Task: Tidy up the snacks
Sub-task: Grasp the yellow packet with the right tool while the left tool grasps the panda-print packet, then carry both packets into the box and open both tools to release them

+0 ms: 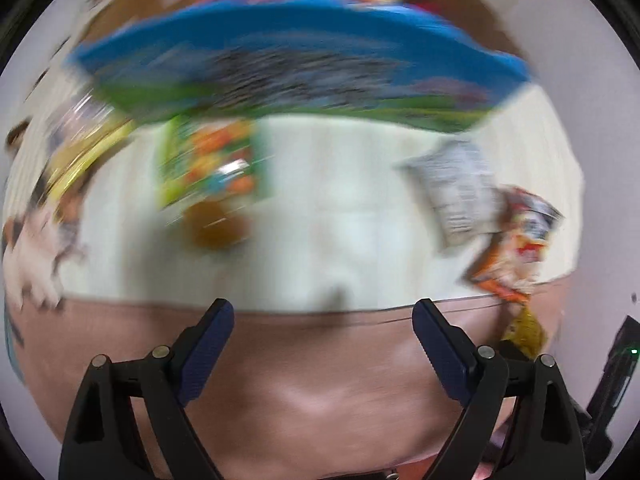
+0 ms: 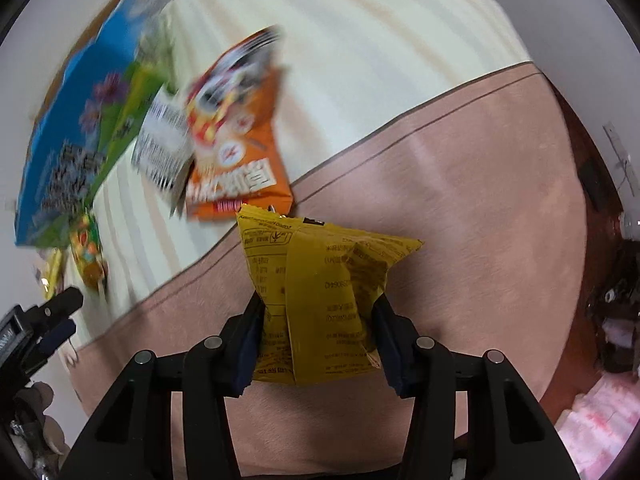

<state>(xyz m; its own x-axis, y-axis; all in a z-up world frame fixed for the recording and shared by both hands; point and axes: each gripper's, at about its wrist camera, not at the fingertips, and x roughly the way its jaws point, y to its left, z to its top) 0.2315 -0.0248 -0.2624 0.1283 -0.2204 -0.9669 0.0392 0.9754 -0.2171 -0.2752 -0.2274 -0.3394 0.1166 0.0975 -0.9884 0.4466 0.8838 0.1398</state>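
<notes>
My right gripper (image 2: 318, 320) jaws pinch crinkled yellow packet (image 2: 320, 280) | left gripper (image 1: 323, 316) jaws wide, empty | blurred blue box (image 1: 296, 68) on cream cloth (image 1: 344, 200).

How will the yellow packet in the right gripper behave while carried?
The yellow packet is creased and pinched in the right gripper, so probably soft and crushable. It stands up unsupported above the fingers, suggesting it is light. Glossy film may slip.

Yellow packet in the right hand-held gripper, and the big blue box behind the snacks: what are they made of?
The crinkled yellow snack packet looks like thin plastic or foil film: it creases sharply, has a crimped serrated top edge and a slight sheen. The large blue and green printed box looks like printed cardboard: brown board shows at its inner walls, though blur leaves the finish unclear.
</notes>
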